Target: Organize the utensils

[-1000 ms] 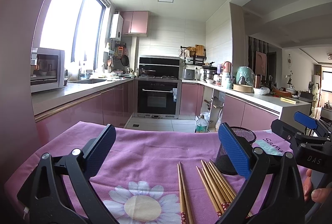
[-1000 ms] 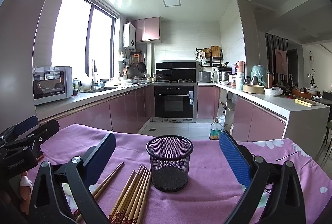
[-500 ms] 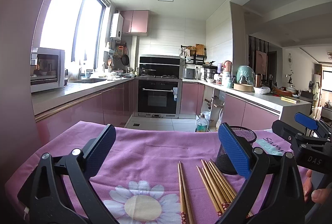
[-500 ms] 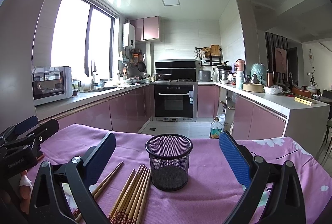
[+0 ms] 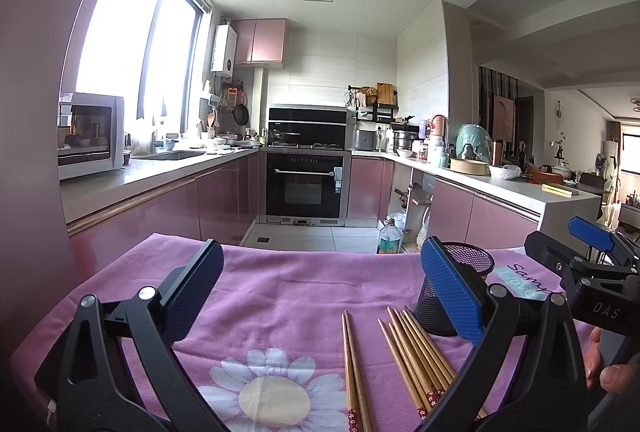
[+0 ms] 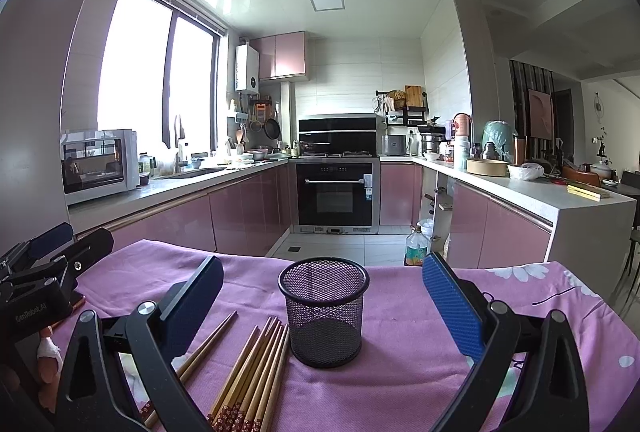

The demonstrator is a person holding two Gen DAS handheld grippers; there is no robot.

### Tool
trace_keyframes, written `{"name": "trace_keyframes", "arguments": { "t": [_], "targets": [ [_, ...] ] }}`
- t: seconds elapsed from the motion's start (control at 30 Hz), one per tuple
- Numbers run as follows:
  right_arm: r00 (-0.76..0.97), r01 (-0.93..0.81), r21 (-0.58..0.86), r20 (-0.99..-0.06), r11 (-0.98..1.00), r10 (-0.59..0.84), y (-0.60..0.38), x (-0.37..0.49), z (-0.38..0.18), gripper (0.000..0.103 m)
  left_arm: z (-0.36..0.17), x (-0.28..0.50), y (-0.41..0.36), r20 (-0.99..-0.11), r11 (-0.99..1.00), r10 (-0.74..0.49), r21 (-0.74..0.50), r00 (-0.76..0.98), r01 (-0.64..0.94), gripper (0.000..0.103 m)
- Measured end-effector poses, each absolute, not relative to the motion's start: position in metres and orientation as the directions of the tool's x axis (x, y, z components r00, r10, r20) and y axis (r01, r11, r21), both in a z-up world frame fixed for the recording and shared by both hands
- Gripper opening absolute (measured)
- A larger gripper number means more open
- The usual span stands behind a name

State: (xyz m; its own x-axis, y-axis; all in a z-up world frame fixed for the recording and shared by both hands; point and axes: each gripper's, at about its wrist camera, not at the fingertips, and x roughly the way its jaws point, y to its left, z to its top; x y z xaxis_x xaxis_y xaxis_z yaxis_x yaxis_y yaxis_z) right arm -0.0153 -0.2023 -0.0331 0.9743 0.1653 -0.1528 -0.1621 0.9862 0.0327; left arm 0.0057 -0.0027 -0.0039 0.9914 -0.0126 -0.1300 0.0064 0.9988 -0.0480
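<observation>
A black mesh holder [image 6: 324, 312] stands upright and empty on the pink tablecloth; it also shows in the left wrist view [image 5: 460, 292], partly behind my finger. A bundle of several wooden chopsticks [image 6: 252, 376] lies just left of the holder, also in the left wrist view [image 5: 416, 356]. A separate pair of chopsticks [image 5: 354, 372] lies further left, also in the right wrist view [image 6: 200, 352]. My left gripper [image 5: 320, 292] is open and empty above the cloth. My right gripper [image 6: 324, 296] is open and empty, its jaws either side of the holder from behind.
The table with the pink flowered tablecloth [image 5: 280, 296] ends at its far edge [image 6: 256, 258] towards the kitchen floor. A water bottle [image 6: 415, 246] stands on the floor beyond. Kitchen counters, an oven [image 5: 306, 188] and a microwave [image 5: 90, 134] are far behind.
</observation>
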Motion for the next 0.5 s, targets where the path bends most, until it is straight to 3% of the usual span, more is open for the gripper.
{"name": "trace_keyframes", "arguments": {
  "t": [0.5],
  "targets": [
    [0.974, -0.161, 0.037, -0.157, 0.986, 0.165, -0.2020, -0.0155, -0.0333, 0.096, -0.0045, 0.0059, -0.0037, -0.134, 0.999, -0.013, -0.046, 0.991, 0.007, 0.097]
  ]
}}
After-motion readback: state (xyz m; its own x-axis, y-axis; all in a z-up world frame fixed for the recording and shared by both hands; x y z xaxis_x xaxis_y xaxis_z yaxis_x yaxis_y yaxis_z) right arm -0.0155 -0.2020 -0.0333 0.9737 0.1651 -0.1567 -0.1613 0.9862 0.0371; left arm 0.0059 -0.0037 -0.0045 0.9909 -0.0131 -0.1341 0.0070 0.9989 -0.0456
